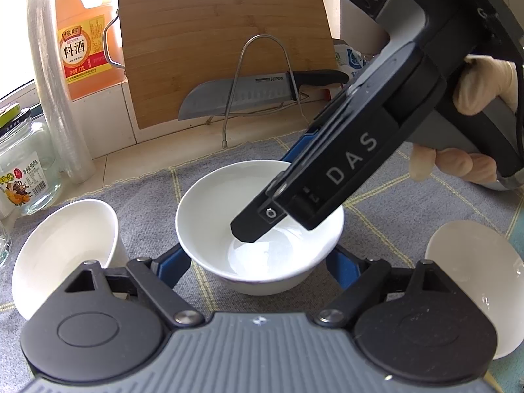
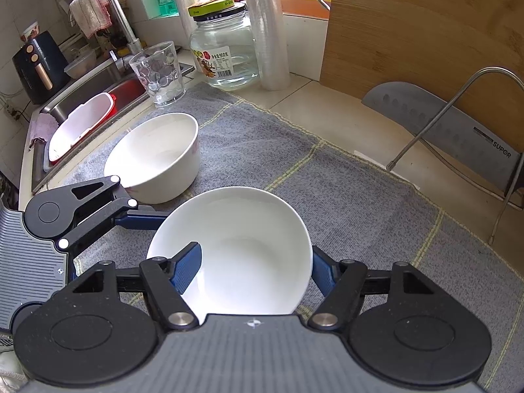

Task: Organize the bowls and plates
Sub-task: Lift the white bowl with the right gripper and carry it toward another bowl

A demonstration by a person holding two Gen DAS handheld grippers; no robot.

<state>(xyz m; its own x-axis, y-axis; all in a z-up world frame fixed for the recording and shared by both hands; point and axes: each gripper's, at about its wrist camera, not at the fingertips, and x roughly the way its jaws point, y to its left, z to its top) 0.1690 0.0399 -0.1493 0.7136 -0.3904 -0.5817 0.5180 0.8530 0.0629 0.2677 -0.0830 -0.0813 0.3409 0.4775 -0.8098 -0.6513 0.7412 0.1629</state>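
Observation:
A white bowl (image 1: 229, 229) stands on the grey mat (image 1: 147, 193) in the middle of the left wrist view. My left gripper (image 1: 258, 268) is open with its blue fingers on either side of the bowl's base. My right gripper (image 2: 255, 268) straddles the bowl's rim (image 2: 235, 242): one finger (image 2: 188, 270) is inside, the other outside. It shows from the side in the left wrist view (image 1: 258, 226). Whether it clamps the rim cannot be told. A second white bowl (image 1: 65, 245) stands to the left, also in the right wrist view (image 2: 157, 157). A third white dish (image 1: 475, 281) lies at the right.
A bamboo cutting board (image 1: 222, 32), a knife (image 1: 249, 91) and a wire rack (image 1: 262, 75) stand behind the mat. A cooking wine jug (image 1: 82, 39), film roll (image 1: 55, 82) and glass jar (image 2: 226, 49) stand at the left back. A glass tumbler (image 2: 160, 72) and the sink (image 2: 85, 111) are further left.

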